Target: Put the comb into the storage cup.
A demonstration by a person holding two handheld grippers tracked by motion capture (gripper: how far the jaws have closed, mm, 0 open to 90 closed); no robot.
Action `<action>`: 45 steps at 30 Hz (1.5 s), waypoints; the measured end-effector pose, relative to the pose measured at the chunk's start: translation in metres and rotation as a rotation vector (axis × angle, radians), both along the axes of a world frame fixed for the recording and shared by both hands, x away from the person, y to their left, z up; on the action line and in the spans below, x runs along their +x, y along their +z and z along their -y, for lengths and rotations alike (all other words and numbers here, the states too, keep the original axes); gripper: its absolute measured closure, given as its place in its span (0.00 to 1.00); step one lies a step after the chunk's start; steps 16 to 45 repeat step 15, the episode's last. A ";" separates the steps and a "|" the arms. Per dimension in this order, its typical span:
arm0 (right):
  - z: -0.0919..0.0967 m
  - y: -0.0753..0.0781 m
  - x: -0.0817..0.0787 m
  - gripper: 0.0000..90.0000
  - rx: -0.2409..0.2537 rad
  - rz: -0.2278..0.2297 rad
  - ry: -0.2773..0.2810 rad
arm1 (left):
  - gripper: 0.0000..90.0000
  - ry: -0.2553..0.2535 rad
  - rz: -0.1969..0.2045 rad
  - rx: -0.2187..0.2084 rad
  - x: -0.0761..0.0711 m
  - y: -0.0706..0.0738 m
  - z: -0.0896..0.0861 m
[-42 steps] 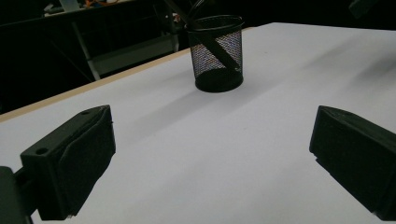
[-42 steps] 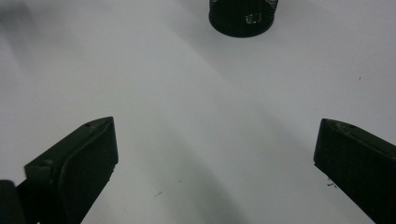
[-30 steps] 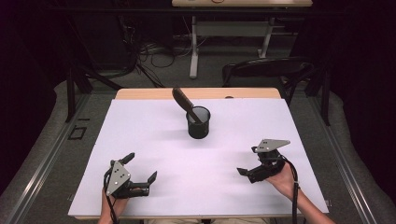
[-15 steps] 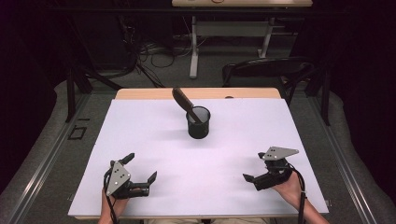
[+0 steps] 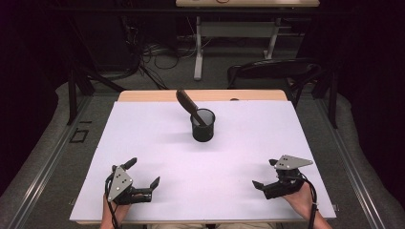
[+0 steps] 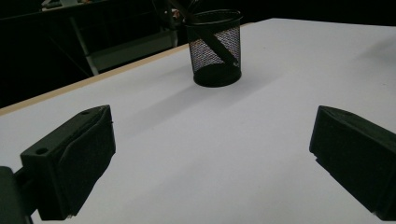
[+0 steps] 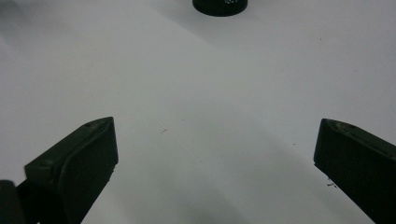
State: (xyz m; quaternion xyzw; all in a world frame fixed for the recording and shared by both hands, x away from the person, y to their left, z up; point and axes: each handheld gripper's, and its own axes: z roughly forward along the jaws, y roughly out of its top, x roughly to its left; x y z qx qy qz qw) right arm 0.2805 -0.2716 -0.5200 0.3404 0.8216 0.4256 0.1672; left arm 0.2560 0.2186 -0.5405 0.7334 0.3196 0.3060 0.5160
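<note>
Near the table's (image 5: 157, 143) front corners, your left gripper (image 5: 143, 179) and right gripper (image 5: 270, 179) rest with jaws spread wide, empty. Toward the back edge, the mesh cup (image 5: 203, 125) holds a dark tool (image 5: 188, 105), leaning left.

A white-topped rectangular table (image 5: 143, 143) with a pale wooden far edge stands on grey carpet (image 5: 43, 157). Beyond it sit a black chair (image 5: 272, 71), tangled black cables (image 5: 157, 55) and a white-legged desk (image 5: 239, 31). The surrounding room is dark.

Mesh cup (image 7: 219, 6) cropped at top edge
</note>
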 end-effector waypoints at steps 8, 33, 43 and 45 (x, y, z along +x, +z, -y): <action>0.002 -0.002 -0.009 0.00 0.003 0.018 -0.016 | 0.00 -0.001 0.005 0.003 0.000 0.000 0.001; 0.005 -0.001 -0.011 0.00 0.023 0.035 -0.017 | 0.00 0.000 0.008 0.003 0.000 0.001 0.001; 0.005 -0.001 -0.011 0.00 0.023 0.035 -0.017 | 0.00 0.000 0.008 0.003 0.000 0.001 0.001; 0.005 -0.001 -0.011 0.00 0.023 0.035 -0.017 | 0.00 0.000 0.008 0.003 0.000 0.001 0.001</action>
